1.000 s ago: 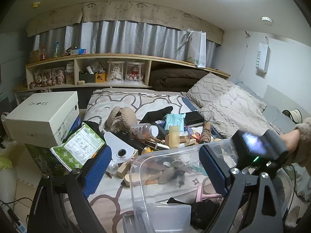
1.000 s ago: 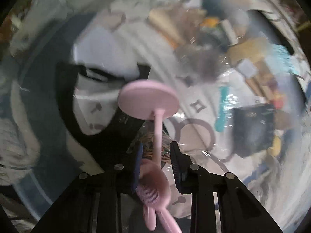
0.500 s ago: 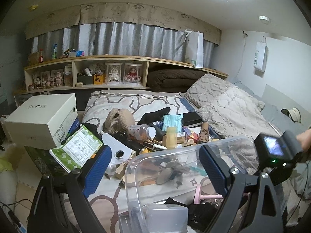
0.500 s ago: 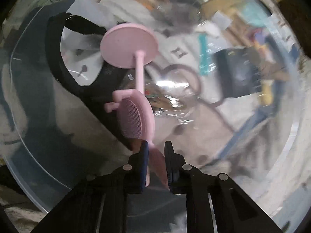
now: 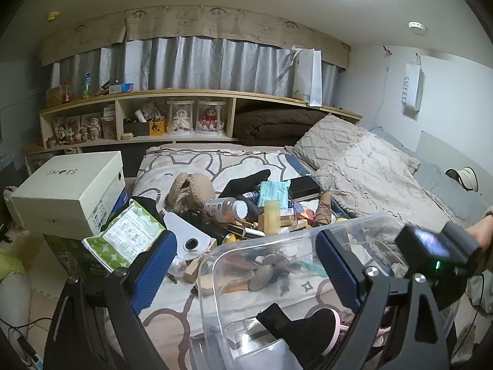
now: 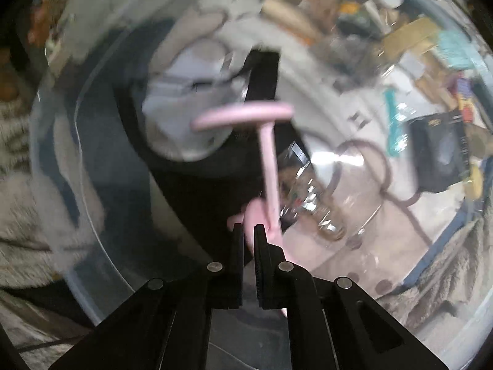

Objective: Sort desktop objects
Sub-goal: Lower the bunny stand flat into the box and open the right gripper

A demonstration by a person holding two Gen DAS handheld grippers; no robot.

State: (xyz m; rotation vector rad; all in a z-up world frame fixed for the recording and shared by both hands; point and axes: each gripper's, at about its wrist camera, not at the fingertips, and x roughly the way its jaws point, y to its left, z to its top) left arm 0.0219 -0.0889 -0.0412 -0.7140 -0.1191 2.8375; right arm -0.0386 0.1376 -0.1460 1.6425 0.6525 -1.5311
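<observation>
A pink mini fan (image 6: 268, 166) with a round base and thin stem hangs over the clear plastic bin (image 6: 77, 160). My right gripper (image 6: 249, 231) points down into the bin, shut on the fan's head end. In the bin lie a black fabric piece (image 6: 200, 197) and a pale grey item (image 6: 178, 114). In the left wrist view my left gripper (image 5: 246, 262) stands wide open over the bed, and the bin's (image 5: 277, 234) near corner lies between its fingers without touching the left pad. The right gripper's body (image 5: 431, 246) shows at the bin's right rim.
A heap of bottles, boxes and tubes (image 5: 265, 209) covers the patterned bedspread beyond the bin. A white shoe box (image 5: 71, 191) and a green packet (image 5: 129, 240) stand at the left. Pillows (image 5: 363, 166) lie on the right, and a shelf (image 5: 185, 117) with dolls runs along the back.
The right jaws closed onto the pink fan's head, and the fan swung so its base now shows edge-on. The right gripper's body shifted rightward along the bin. The left gripper stayed put.
</observation>
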